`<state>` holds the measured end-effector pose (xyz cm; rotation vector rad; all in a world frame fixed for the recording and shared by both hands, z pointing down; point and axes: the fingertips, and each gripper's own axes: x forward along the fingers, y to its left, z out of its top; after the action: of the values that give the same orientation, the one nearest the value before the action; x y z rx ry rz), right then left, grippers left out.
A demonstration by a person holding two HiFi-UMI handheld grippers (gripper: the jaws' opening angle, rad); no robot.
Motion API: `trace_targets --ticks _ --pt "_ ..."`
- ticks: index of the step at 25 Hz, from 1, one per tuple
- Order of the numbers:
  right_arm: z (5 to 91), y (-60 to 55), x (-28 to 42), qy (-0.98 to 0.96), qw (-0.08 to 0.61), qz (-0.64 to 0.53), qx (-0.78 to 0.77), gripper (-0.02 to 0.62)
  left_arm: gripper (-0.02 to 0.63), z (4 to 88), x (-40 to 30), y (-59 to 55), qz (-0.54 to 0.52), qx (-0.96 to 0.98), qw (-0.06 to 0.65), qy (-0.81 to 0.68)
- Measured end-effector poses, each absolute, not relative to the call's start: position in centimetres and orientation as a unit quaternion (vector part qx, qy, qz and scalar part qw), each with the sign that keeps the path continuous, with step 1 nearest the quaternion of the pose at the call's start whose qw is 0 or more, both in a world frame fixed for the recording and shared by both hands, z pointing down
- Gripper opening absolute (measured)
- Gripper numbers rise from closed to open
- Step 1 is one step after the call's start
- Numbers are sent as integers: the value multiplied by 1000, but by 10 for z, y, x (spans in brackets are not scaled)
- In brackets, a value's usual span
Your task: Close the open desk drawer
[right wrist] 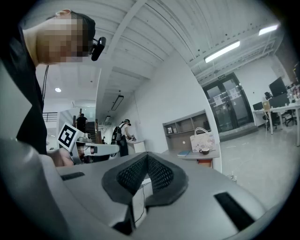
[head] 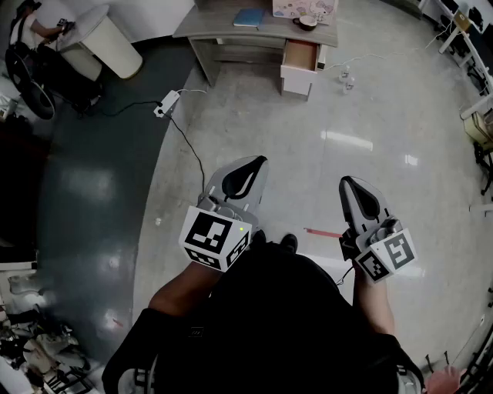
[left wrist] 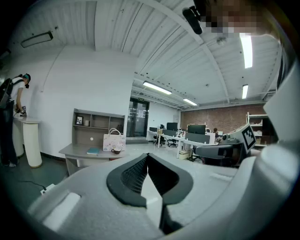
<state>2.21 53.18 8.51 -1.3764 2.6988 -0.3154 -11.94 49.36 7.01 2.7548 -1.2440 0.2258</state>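
left gripper (head: 258, 161) has its jaws pressed together with nothing between them. right gripper (head: 347, 183) is the same, pads meeting at the tips and empty. both are held out in front of the person, side by side and apart, over the floor (head: 323, 146), each with its marker cube toward the body.

the drawer (head: 299, 65) is at 12 o'clock in the head view, well apart from both grippers. it stands pulled out at the right end of the desk (head: 208, 31), white front toward the camera and reddish inside showing. on the desk top sit a blue book (head: 249, 17), a cup (head: 306, 22) and a patterned bag (head: 304, 7). small bottles (head: 347, 78) stand on the floor just right of the drawer.

at 11 o'clock a power strip (head: 165, 105) lies on the floor, its cable (head: 189, 150) running toward the left gripper. a short red strip (head: 323, 232) lies near the right gripper.
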Motion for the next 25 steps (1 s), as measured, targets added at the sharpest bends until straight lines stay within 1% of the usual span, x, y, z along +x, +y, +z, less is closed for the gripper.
trace_targets --ticks 7,14,17,19,25 --pt "93 535 36 885 55 -108 -450 11 11 76 -103 498 82 907 55 -409" --pt "97 526 52 892 90 -133 -423 17 11 78 -88 492 87 902 48 -420" --pt "99 517 54 896 84 -131 -416 25 11 79 -85 482 87 899 45 -426" --pt "102 506 56 897 82 -133 -414 60 11 81 -84 471 84 897 47 -431" --pt "118 448 60 894 66 -145 -419 66 11 92 -84 412 77 895 56 -437"
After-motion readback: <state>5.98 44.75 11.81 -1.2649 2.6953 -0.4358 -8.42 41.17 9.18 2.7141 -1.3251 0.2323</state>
